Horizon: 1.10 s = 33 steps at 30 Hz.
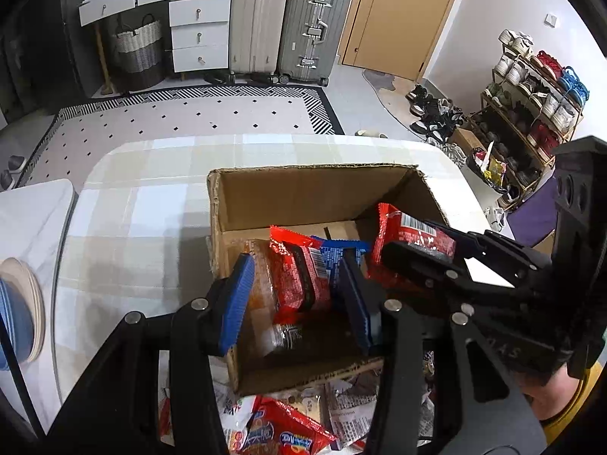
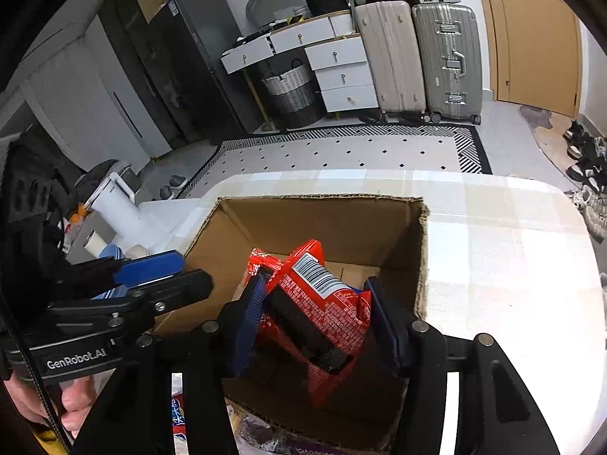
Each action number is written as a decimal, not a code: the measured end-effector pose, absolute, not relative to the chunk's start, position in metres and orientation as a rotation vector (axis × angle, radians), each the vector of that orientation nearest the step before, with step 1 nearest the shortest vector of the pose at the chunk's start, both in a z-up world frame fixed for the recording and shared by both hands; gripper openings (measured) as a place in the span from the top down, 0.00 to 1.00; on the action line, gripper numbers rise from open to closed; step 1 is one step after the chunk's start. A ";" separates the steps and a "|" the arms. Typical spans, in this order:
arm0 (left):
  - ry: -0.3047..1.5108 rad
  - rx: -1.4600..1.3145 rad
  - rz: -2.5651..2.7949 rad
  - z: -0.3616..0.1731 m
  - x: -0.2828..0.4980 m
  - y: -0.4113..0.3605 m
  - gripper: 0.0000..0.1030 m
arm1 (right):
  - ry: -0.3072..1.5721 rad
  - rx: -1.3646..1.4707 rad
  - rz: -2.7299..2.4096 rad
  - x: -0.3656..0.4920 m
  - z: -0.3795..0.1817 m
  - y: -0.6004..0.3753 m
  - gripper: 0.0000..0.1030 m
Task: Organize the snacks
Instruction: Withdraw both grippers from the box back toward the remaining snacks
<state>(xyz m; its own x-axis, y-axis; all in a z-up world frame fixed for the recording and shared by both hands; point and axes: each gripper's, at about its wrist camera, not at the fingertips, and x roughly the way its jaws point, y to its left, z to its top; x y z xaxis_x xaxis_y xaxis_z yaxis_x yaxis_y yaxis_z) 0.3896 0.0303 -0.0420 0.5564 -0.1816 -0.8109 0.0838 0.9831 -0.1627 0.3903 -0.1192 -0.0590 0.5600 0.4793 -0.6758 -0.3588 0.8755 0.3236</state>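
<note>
Snack packets are the matter in hand, and most that show already stand inside the open cardboard box (image 1: 265, 197) on the checked tablecloth (image 1: 125, 204), with a loose heap of further packets (image 1: 288, 428) lying on the table just in front of the box's near wall. The right gripper (image 2: 315, 326) has its jaws spread on either side of a red foil packet (image 2: 322, 303) that stands tilted in the box, barcode upward; whether the pads press it cannot be told, though a gap seems to show at each side. The left gripper (image 1: 299, 299) is likewise spread wide over the box, with a red packet (image 1: 299, 276), an orange one (image 1: 261, 276) and a blue one (image 1: 337, 258) between its fingers, none of them clearly clamped. These packets look light, thin and crinkly, their glossy film likely slippery and easily crushed, so a hold across the flat faces near the middle, or on a sealed end seam, would probably serve best, with gentle pressure. By contrast the box is stiff corrugated board with rough torn rims and matte brown walls, and the ribbed blue pads (image 1: 239, 295) should grip film reasonably well.
</note>
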 end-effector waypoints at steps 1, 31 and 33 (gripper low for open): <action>0.966 -0.108 -0.153 -0.040 0.386 0.030 0.56 | 0.843 0.161 0.497 0.389 -0.058 -0.121 0.46; 0.737 -0.110 -0.131 0.049 0.205 0.038 0.34 | 0.493 0.138 0.564 0.196 0.059 -0.155 0.23; 0.706 -0.086 -0.133 0.058 0.183 0.033 0.32 | 0.447 0.146 0.566 0.173 0.070 -0.159 0.19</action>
<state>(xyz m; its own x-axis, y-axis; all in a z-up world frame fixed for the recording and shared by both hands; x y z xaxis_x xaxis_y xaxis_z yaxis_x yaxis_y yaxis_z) 0.1827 0.0333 0.0576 0.7532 -0.1507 -0.6403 0.0926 0.9880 -0.1236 0.1732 -0.1594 0.0695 0.7512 0.5479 -0.3682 -0.4854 0.8365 0.2544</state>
